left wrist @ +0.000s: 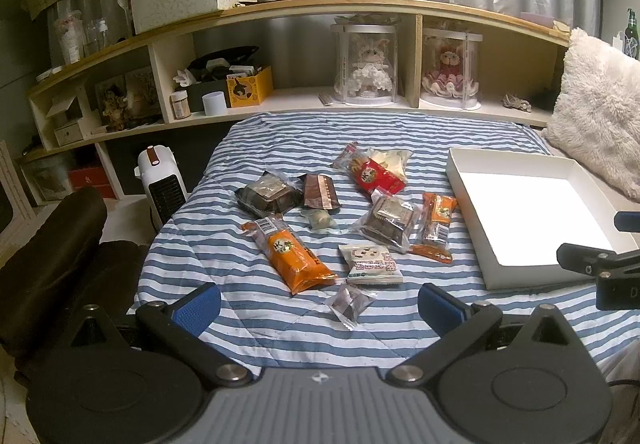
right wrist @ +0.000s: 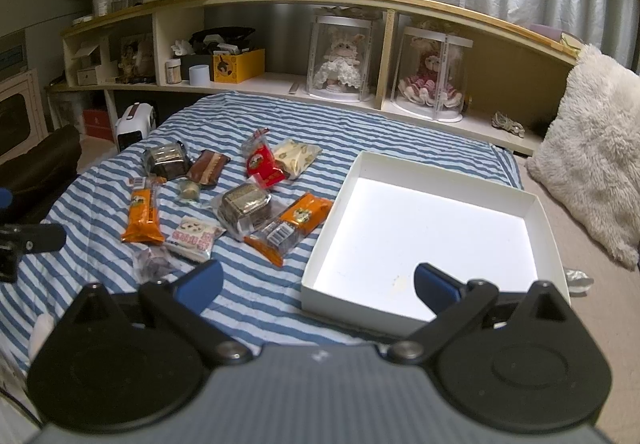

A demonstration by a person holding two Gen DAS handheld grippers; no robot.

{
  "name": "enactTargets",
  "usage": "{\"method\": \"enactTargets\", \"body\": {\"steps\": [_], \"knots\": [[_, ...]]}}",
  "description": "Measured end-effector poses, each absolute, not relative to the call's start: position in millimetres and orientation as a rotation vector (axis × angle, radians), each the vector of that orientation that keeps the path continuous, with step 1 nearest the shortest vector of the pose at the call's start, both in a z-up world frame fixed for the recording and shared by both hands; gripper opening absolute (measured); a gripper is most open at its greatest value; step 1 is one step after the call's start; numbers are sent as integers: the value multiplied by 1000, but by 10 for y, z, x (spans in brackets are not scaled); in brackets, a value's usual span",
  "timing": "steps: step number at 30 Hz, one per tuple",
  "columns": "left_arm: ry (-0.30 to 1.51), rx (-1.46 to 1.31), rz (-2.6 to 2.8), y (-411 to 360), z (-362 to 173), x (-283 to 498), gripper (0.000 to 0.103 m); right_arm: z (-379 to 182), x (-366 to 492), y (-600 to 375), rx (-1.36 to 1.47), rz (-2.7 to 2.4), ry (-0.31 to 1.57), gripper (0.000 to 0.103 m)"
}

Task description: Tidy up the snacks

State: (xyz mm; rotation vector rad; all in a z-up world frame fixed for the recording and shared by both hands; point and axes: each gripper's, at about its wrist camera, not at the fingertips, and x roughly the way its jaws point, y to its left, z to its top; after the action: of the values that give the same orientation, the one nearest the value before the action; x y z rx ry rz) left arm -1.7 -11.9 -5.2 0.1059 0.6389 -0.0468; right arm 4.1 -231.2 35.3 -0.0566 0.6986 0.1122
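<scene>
Several wrapped snacks lie scattered on a blue-and-white striped blanket: an orange pack, a white cookie pack, a small clear-wrapped dark sweet, a red pack, dark cake packs and a second orange pack. An empty white box lies to their right. My left gripper is open, just short of the small sweet. My right gripper is open over the near left corner of the box, with nothing between its fingers.
A long wooden shelf runs behind the bed with two dolls in clear cases, a yellow box and jars. A fluffy white pillow lies at the right. A white heater and a dark chair stand off the left edge.
</scene>
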Motion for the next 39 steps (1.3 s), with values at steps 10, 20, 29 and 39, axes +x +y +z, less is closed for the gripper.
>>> {"method": "enactTargets", "body": {"steps": [10,20,29,39], "knots": [[637,103,-47,-288,-46,-58,103,364,49,-2302,-66,113,702,102],[636,100,-47,-287,-21,-61,103,373,42,-2293,-70,113,702,102],[625,20,32,-258,138,121,103,518,193,-2253,-72,119,643,102],[610,-4,108,-58,232,630,103,541,662,-2138,-89,137,609,102]]}}
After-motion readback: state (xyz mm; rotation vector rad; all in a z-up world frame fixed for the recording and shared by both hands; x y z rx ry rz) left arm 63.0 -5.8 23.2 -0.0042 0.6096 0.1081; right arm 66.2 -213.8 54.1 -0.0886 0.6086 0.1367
